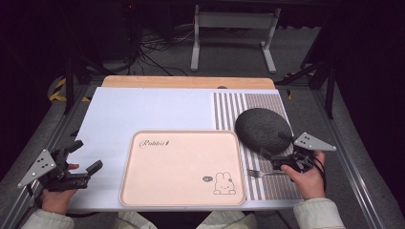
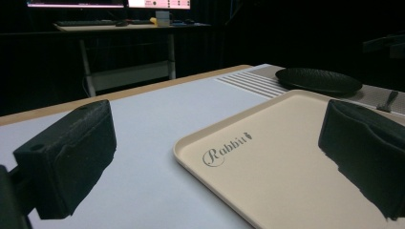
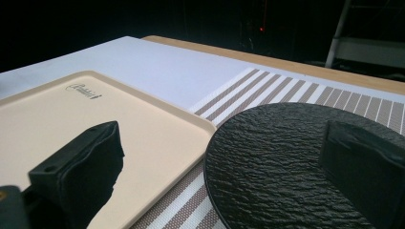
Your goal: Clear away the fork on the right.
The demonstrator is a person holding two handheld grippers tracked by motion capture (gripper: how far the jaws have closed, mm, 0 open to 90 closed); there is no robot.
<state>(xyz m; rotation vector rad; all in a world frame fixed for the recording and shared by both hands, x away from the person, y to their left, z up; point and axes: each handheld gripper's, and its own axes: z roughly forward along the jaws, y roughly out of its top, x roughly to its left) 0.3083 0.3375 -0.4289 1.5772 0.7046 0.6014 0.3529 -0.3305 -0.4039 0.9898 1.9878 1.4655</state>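
A cream tray (image 1: 143, 191) printed with "Rabbit" and a small rabbit drawing lies at the front middle of the table; its rim also shows in the gripper views (image 2: 200, 157) (image 3: 157, 102). A black textured plate (image 1: 262, 129) (image 3: 286, 157) (image 2: 317, 79) rests on the striped placemat (image 1: 229, 109) to the tray's right. A fork (image 1: 260, 172) lies on the mat in front of the plate. My left gripper (image 1: 86, 157) (image 2: 215, 157) stands open at the table's front left, left of the tray. My right gripper (image 1: 276, 145) (image 3: 224, 176) stands open at the plate's near edge, above the fork's handle end.
A white mat (image 1: 143, 109) covers the left and middle of the wooden table (image 1: 188, 82). Metal rails (image 1: 344, 157) run along the table's sides. Beyond the far edge stand a white frame (image 1: 234, 21) and loose cables (image 1: 153, 52) on the floor.
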